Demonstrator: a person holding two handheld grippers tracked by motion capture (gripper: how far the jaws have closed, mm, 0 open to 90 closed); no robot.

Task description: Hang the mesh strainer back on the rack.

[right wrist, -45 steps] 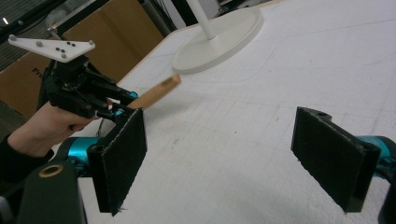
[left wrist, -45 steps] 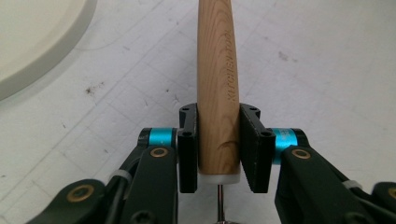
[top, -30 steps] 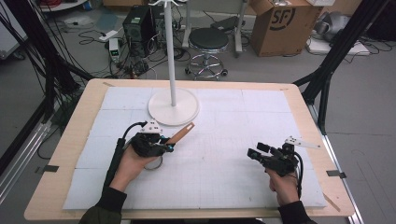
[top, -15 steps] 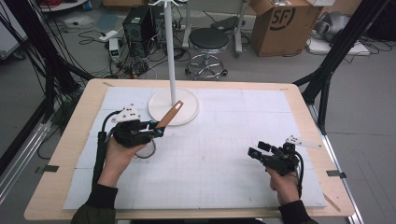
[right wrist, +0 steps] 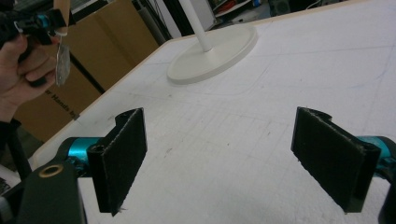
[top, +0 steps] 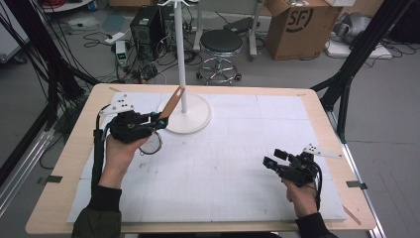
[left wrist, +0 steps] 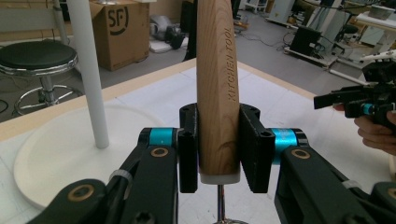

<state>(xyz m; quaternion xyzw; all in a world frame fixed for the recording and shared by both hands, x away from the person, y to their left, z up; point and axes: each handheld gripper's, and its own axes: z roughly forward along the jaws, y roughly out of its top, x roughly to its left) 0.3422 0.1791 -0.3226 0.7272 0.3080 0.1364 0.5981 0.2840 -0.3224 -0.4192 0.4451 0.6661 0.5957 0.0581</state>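
Near the white stand base (top: 187, 117), left gripper (top: 157, 122) clamped on wooden handle (top: 171, 102) (strainer hanging below). At near right, right gripper (top: 267, 162) spread wide, nothing between jaws

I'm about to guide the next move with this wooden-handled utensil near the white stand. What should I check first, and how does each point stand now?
1. Left gripper shut on the wooden handle: ok.
2. Handle seated squarely between the jaws, upright in the left gripper view: ok.
3. Utensil's metal head hanging free below the hand, off the mat: ok.
4. Handle tip apart from the stand pole: cannot tell; they look close in the high view.
5. Right gripper open, nothing between its jaws: ok.
6. Right gripper well away from the stand base: ok.
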